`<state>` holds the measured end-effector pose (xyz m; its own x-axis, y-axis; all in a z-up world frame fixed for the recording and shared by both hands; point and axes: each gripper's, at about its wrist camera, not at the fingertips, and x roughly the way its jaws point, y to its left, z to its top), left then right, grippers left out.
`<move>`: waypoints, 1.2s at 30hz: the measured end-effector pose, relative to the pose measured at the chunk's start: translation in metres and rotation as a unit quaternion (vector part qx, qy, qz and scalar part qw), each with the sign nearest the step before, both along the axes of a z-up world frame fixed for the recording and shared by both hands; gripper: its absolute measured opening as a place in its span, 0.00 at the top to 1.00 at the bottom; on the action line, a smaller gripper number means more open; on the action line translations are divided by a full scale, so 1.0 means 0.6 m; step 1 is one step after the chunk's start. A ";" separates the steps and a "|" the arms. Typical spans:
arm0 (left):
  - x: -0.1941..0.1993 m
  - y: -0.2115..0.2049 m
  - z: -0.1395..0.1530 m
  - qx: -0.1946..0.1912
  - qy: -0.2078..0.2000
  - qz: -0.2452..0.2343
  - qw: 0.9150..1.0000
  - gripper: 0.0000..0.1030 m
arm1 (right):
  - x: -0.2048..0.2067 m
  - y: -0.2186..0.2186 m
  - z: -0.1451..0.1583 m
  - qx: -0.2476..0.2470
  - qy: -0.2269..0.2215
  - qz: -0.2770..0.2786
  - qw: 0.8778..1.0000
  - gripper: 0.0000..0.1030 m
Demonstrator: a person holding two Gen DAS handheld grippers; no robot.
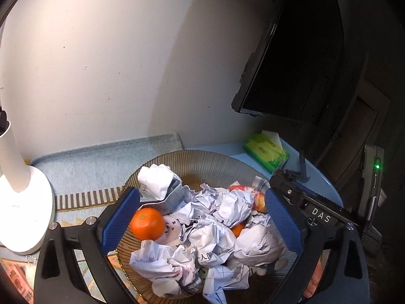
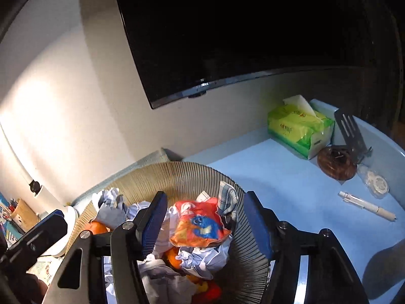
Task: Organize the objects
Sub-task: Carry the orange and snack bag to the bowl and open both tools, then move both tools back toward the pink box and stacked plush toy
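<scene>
A round ribbed basket holds several crumpled paper balls, an orange and an orange snack packet. My left gripper is open over the basket, its left pad next to the orange. My right gripper is open above the basket, its jaws on either side of the snack packet, not closed on it. A second orange peeks out between the papers. The right gripper's body shows in the left wrist view.
A white lamp base stands left of the basket. On the blue table lie a green tissue pack, a dark slotted spatula, a brown round lid, a white pen and a small clear packet. A dark monitor hangs behind.
</scene>
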<state>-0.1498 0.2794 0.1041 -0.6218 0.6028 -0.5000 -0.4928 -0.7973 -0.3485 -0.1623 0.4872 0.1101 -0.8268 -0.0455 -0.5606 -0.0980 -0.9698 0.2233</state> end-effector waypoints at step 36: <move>0.235 -0.209 0.114 -0.108 0.097 0.154 0.977 0.04 | 0.167 -0.114 0.046 -0.003 0.096 0.048 0.994 0.32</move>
<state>-0.0087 0.1540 0.1723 -0.8530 0.2659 -0.4491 -0.2584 -0.9628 -0.0792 -0.0624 0.4187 0.1375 -0.9106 -0.1321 -0.3916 0.0397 -0.9711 0.2352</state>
